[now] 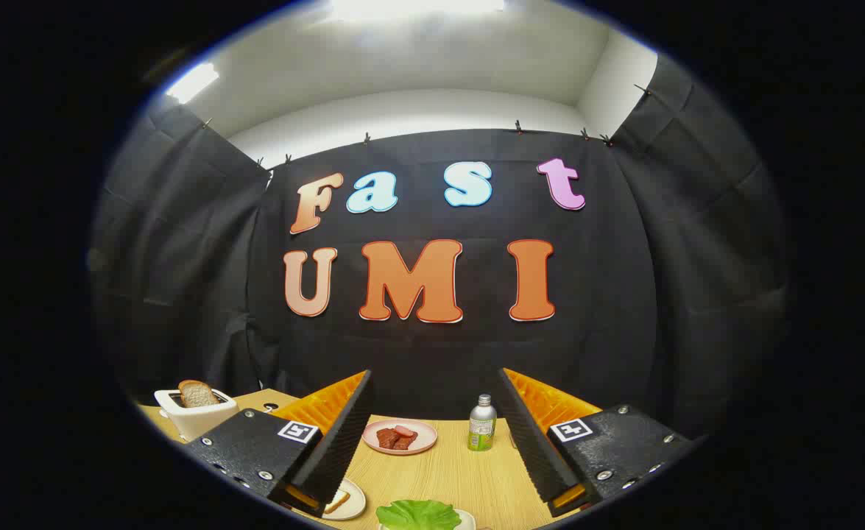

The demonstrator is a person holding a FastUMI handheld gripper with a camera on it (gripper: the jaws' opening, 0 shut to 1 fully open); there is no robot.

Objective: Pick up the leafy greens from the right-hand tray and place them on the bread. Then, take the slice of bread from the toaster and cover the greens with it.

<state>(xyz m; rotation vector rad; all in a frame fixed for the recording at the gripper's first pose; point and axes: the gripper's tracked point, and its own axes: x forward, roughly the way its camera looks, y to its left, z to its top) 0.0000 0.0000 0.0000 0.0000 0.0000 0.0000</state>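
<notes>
My gripper is open, its fingers wide apart above the wooden table with nothing between them. Low between the fingers, nearest me, lie the leafy greens on a pale tray. Just left of them, by the left finger, a slice of bread rests on a small plate. Beyond the left finger stands a white toaster with a slice of bread sticking out of its top.
A pink plate with pieces of meat sits farther back between the fingers. A small bottle with a green label stands beside it to the right. The black cloth wall closes the far side of the table.
</notes>
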